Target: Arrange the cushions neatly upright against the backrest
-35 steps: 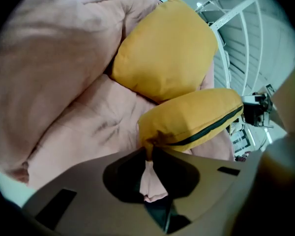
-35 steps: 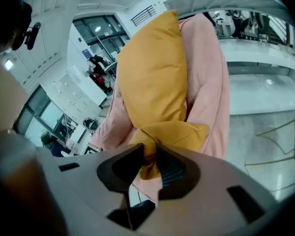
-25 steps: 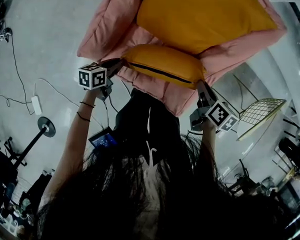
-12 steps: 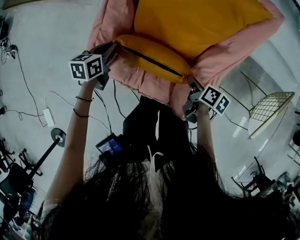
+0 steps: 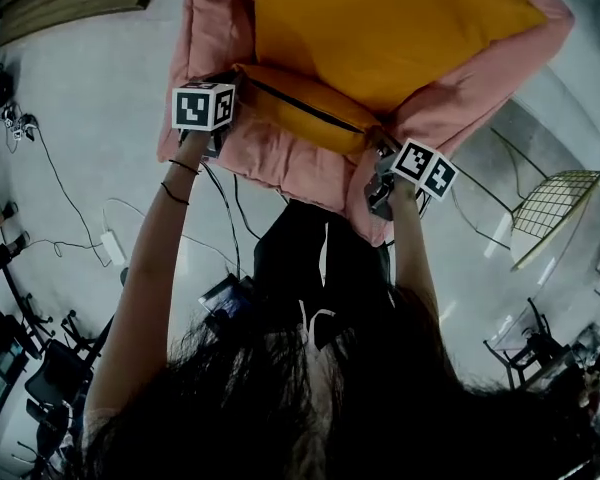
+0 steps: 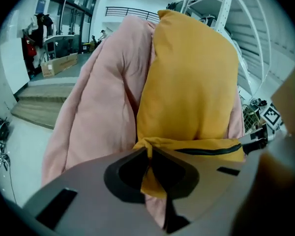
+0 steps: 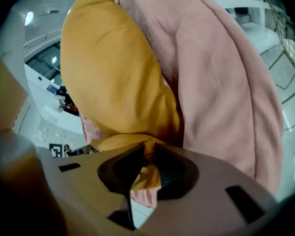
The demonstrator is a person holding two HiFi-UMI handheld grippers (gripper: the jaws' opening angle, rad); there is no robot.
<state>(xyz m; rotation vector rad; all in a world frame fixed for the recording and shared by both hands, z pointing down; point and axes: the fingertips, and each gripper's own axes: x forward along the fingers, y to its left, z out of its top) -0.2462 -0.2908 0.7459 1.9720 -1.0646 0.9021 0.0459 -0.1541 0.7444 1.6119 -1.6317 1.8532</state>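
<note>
Left claw (image 6: 148, 154): jaws closed tight, with a fold of yellow fabric pinched between them. What is held is the lower left corner of the yellow cushion (image 5: 380, 28).

Right claw (image 7: 146, 159): jaws narrow, clamped on the cushion's lower right corner; a tuft of yellow cloth is seen squeezed between the tips.

The cushion's bottom edge, with its dark zip (image 5: 300, 108), is stretched from one claw to the other. The rest of the cushion is seen rising ahead of both claws and resting against the pink padded seat (image 5: 210, 38). Pink padding is seen just behind the cushion and bulging out past it, to the left of the left claw and to the right of the right claw.

In the head view both claws are held out in front of the person at the seat's near edge. Grey floor (image 5: 100, 118) is seen beneath them. A wire rack (image 5: 550, 208) is noted on the floor well off to the right of the right claw, and a cable (image 5: 70, 198) to the left of the left claw.
</note>
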